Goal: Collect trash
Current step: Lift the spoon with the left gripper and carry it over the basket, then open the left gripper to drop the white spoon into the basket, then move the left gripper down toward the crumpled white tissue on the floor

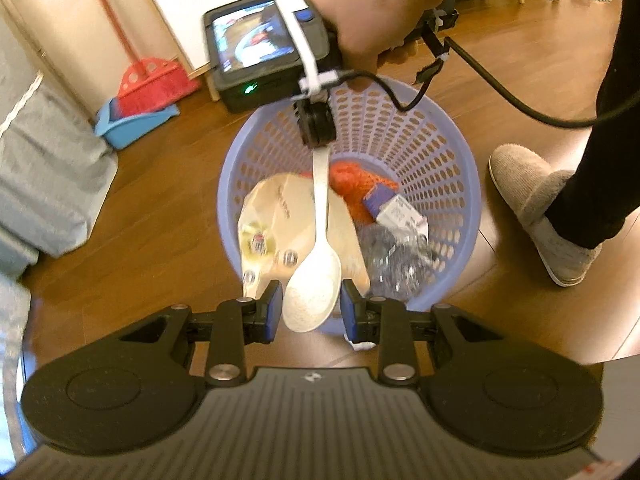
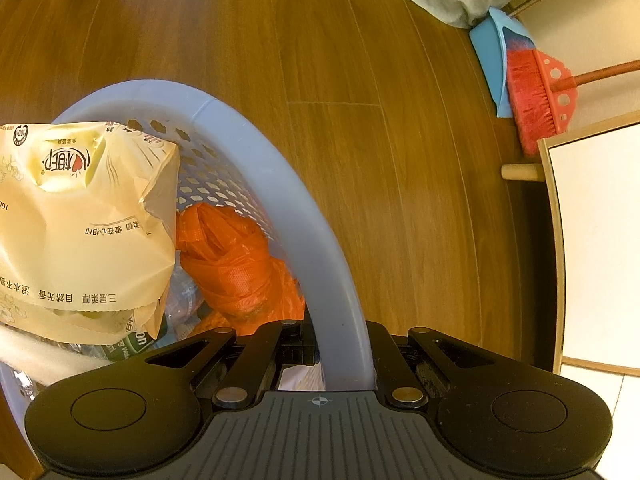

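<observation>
With my right tongs [image 2: 338,354] clamped on the basket [image 2: 280,184] rim, I keep my opened left tongs [image 1: 310,310] clear so the white spoon [image 1: 316,280] drops in.

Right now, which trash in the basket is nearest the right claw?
The orange bag, crumpled against the basket wall; the cream wrapper lies farther left.

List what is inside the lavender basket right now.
The basket holds a cream plastic wrapper, an orange bag, a small purple-and-white carton and crumpled clear plastic. A white spoon falls in above them. Whatever lies beneath the wrapper is covered.
</observation>
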Demonstrator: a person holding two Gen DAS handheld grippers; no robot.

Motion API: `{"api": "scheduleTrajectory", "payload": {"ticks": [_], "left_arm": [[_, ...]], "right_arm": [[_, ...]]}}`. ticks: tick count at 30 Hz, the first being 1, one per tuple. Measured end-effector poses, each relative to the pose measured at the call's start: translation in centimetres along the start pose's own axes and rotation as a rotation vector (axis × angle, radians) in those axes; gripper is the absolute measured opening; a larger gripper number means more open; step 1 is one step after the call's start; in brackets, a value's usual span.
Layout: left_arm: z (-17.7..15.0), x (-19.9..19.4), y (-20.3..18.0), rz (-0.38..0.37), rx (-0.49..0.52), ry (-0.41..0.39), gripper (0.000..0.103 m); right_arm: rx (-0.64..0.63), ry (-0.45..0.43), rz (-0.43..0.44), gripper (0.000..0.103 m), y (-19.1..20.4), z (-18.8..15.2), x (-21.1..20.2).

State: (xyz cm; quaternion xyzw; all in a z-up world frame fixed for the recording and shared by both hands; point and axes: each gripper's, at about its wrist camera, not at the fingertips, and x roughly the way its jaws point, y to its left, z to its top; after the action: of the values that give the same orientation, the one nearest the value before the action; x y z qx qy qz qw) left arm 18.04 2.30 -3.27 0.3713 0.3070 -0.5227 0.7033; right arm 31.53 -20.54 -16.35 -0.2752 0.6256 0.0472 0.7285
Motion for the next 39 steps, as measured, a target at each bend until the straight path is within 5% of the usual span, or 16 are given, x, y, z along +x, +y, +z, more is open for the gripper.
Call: {"api": "scheduleTrajectory", "payload": {"ticks": [7,13,27,39], "left_arm": [[3.4,3.4,-1.3,0.017,0.05,-0.089,0.037],[2.6,2.2,-1.2,0.031,0.032,-0.104,0.04],[-7.5,1.3,3.1,0.149,-0.107,0.011,0.057],[-13.0,4.6,1.9,0.084,-0.188,0.073,0.07]], "right_arm": [[0.017,0.003,0.008,0.0,-0.4,-0.1,0.3],[0.029,0.005,0.014,0.0,-0.9,-0.4,0.5],[0.035,0.005,0.013,0.0,-1.1,-0.5,0.8],[0.048,0.025,0.013,0.0,-1.5,-0.3,1.3]]}}
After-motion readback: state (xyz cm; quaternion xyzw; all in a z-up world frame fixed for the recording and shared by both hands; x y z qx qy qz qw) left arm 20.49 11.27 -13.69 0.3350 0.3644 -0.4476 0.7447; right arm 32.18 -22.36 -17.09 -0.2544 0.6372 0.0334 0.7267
